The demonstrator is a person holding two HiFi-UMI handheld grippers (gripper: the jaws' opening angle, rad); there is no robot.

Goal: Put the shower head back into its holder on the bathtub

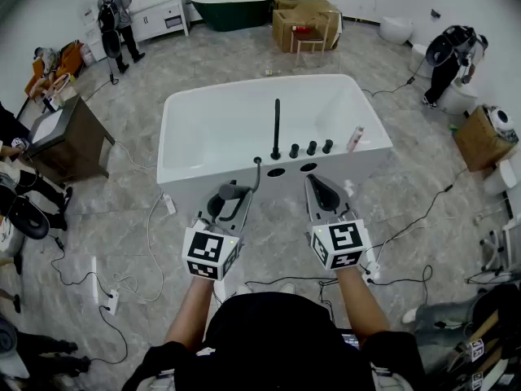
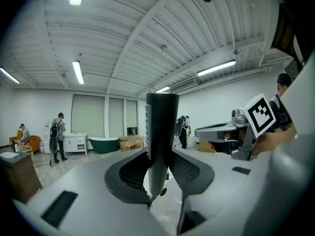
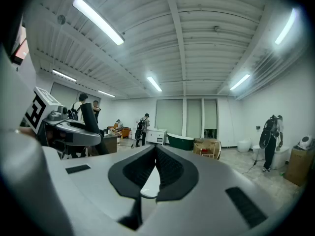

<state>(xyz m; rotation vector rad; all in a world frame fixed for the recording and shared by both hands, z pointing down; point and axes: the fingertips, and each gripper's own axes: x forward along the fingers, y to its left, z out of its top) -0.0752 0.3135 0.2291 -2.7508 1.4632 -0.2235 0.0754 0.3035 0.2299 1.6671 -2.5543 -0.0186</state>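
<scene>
A white bathtub stands in front of me, with a black spout, three knobs and two dark oval holes on its near deck. My left gripper is shut on the dark grey shower head, just short of the tub's near rim; its hose rises toward the deck. In the left gripper view the shower head stands upright, clamped between the pads of the left gripper. Beside it my right gripper is shut and holds nothing; in its own view this gripper shows closed jaws.
A small bottle stands on the tub's right corner. Cables and a power strip lie on the tiled floor around me. A dark cabinet is at the left, cardboard boxes behind the tub, and people stand at the room's edges.
</scene>
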